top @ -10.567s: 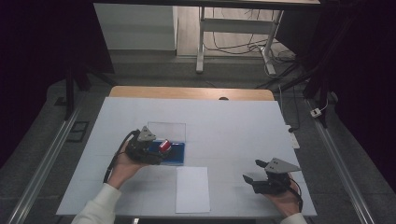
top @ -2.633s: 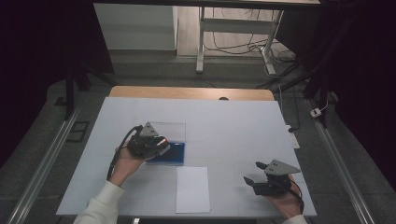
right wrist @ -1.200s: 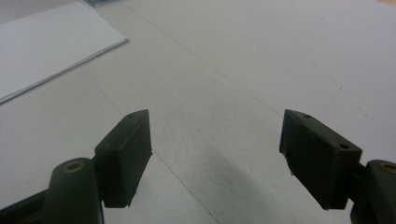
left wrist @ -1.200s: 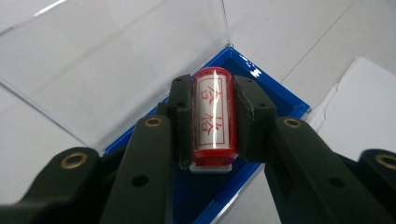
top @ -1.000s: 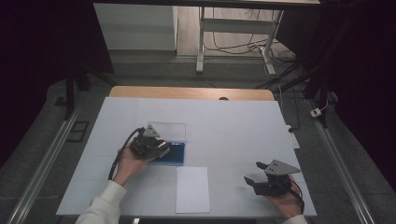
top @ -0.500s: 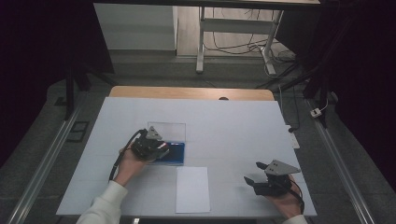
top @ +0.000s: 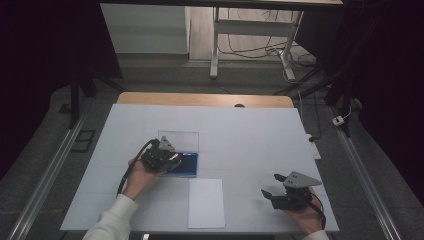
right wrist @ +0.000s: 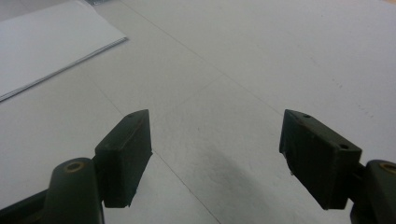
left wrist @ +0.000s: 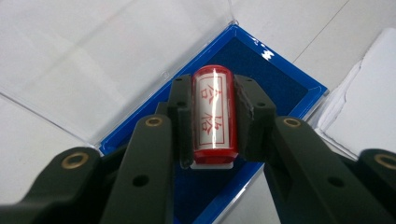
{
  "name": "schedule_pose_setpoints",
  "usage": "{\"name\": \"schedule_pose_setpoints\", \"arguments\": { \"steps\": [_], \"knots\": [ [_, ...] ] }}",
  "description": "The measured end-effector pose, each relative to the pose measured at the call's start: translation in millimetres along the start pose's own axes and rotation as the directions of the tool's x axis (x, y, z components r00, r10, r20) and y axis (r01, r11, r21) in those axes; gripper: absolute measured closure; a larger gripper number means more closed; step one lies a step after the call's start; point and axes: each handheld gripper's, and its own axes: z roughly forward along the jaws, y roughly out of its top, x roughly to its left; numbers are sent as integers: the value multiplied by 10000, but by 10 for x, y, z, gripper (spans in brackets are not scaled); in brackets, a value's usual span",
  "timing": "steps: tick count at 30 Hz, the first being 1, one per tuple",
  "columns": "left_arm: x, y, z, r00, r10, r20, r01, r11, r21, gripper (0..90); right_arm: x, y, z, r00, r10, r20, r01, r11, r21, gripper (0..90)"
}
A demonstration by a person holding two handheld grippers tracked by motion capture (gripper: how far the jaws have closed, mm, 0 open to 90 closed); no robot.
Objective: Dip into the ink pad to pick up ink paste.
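Blue ink-pad case [left wrist: 280, 84], lid open, near table [top: 250, 130] left edge; left tongs [left wrist: 212, 121] clamp red stamp [left wrist: 212, 112] over it; right tongs [right wrist: 215, 158] wide open, empty.

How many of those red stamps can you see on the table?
1. The red stamp is clamped between the jaws of the left gripper, over the blue ink pad case. Another could lie hidden under the hand.

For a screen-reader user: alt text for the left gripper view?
Two black jaws of the left gripper clamp a red stamp above a blue ink pad in an open clear case, with white paper at the right.
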Motion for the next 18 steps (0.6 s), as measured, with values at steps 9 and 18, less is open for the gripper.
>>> {"name": "schedule_pose_setpoints", "arguments": {
  "steps": [9,18],
  "knots": [
    [-18,-7,10,9999,-31,-97,31,10000,-8,704,2,-2,-5,9999,-26,125,26,10000,8,250],
    [10,-40,15,9999,-114,78,115,9997,-221,705,12,6,-13,10000,-34,45,35,10000,-31,250]
  ]
}}
